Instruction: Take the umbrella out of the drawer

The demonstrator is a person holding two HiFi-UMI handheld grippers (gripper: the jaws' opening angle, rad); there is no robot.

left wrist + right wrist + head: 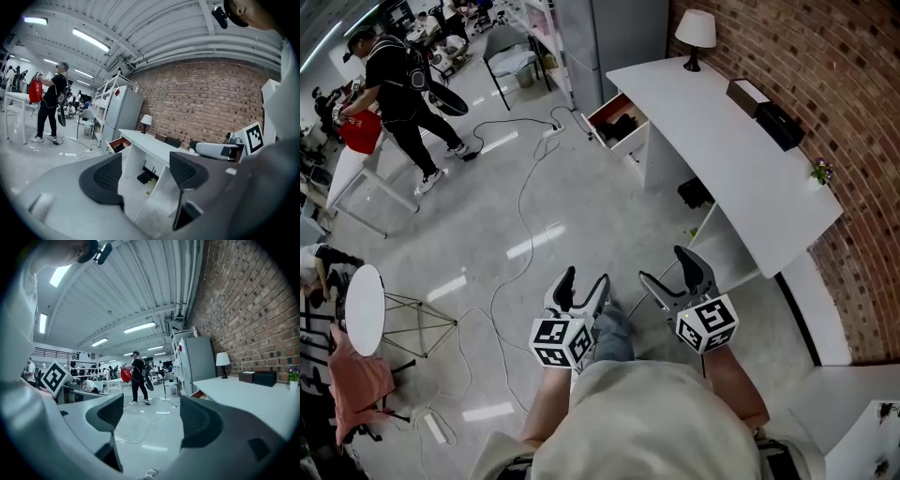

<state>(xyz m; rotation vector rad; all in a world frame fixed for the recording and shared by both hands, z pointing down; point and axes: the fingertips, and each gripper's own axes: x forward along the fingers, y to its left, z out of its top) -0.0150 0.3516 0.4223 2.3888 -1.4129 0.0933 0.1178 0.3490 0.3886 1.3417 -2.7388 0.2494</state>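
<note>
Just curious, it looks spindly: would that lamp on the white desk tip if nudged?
Probably, if nudged high: the lamp has a wide shade over a thin dark stem and small base. Likely light. Standing near the desk edge, it might fall off.

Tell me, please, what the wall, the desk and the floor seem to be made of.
Wall: red brick, matte; mortar lines show.
Desk: probably laminated board, smooth white, no grain.
Floor: likely polished concrete or stone, grey, glossy with light reflections.

The grey polished floor (581, 216) left of the long white desk (741, 159) runs free to its open white-fronted drawer (619, 120); white cables (522, 192) trail alongside.
</note>
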